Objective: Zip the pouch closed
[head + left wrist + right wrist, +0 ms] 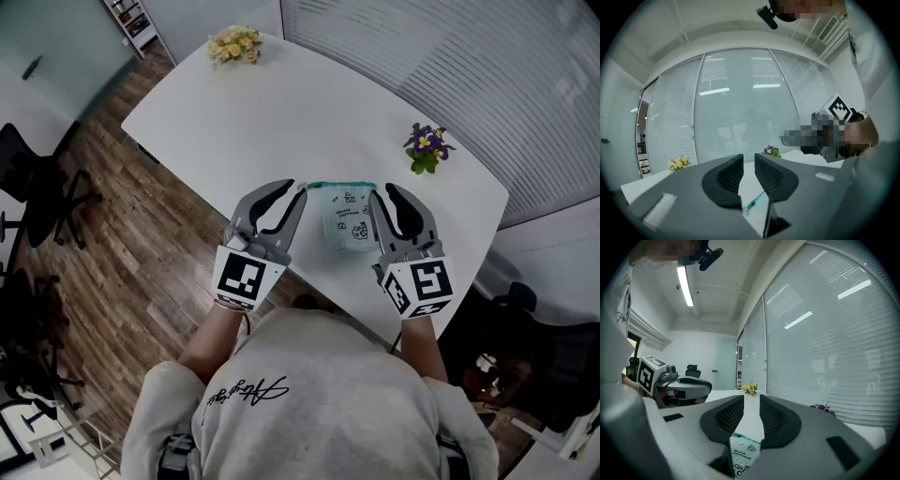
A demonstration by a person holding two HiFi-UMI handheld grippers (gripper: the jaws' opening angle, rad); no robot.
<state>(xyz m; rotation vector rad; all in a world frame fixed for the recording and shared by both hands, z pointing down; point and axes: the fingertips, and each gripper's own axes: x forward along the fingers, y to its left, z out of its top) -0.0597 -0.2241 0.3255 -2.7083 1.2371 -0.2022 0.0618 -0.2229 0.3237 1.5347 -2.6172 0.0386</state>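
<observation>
I hold a small translucent pouch (pixel 349 225) with printed drawings and a teal zip along its far edge above the white table (pixel 281 112), stretched between both grippers. My left gripper (pixel 298 190) is shut on its left top corner; in the left gripper view (pixel 749 157) the zip end (pixel 757 206) sits deep between the jaws. On the pouch's right edge my right gripper (pixel 382 192) is shut. In the right gripper view (pixel 752 397) the printed face (pixel 745 453) shows low between the jaws. Both point level.
A yellow flower bunch (pixel 234 44) sits at the table's far left end and a purple one (pixel 427 147) at the far right. Office chairs (pixel 37 187) stand on the wood floor to the left. Window blinds run behind the table.
</observation>
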